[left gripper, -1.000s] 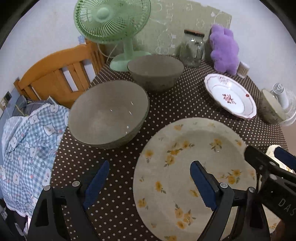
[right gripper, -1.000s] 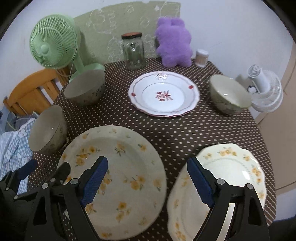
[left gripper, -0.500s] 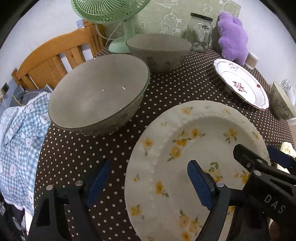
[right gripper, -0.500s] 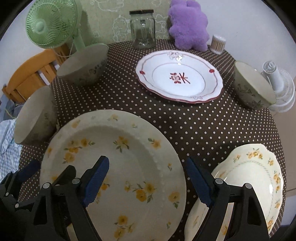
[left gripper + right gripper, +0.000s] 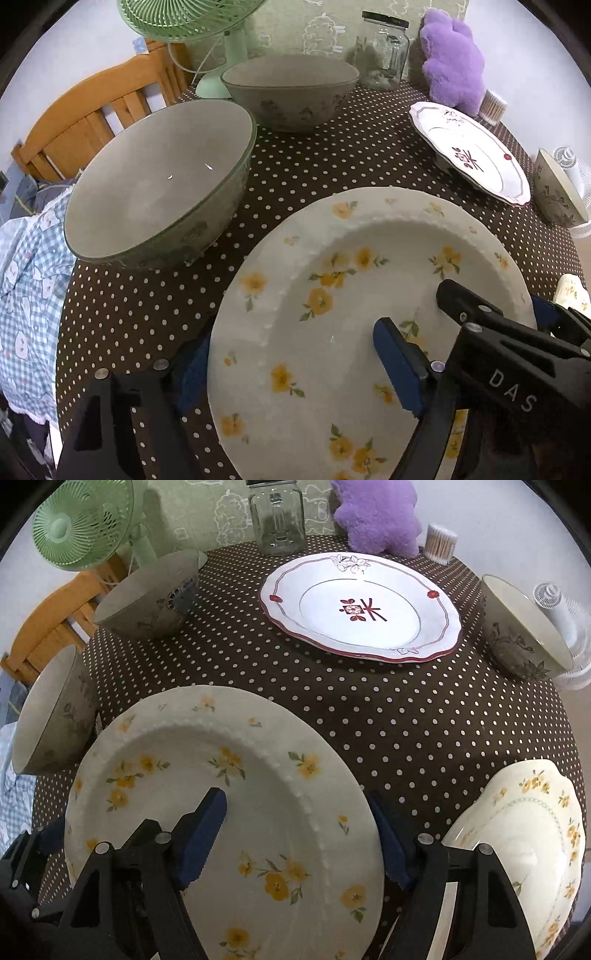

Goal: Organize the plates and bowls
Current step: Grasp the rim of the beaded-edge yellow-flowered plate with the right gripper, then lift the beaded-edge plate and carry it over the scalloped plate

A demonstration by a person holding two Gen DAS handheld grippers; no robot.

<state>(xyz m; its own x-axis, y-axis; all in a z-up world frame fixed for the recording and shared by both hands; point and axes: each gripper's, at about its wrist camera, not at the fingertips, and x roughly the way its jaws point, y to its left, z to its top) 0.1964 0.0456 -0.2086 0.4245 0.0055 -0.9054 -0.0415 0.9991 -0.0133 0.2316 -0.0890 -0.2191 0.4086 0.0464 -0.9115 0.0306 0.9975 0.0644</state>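
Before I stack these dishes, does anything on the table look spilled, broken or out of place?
Nothing looks spilled or broken. One grey bowl sits right at the table's left edge, its rim seemingly past it, by the wooden chair.

Right tongs point(image 5: 295, 842) closing astride the right rim of the yellow-flowered plate point(image 5: 258, 775), pads not pressing

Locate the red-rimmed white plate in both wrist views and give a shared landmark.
Left wrist: the red-rimmed plate is at upper right, seen edge-on, past the yellow-flower plate.
Right wrist: it is at upper centre.
Shared landmark: the purple plush, just behind it.
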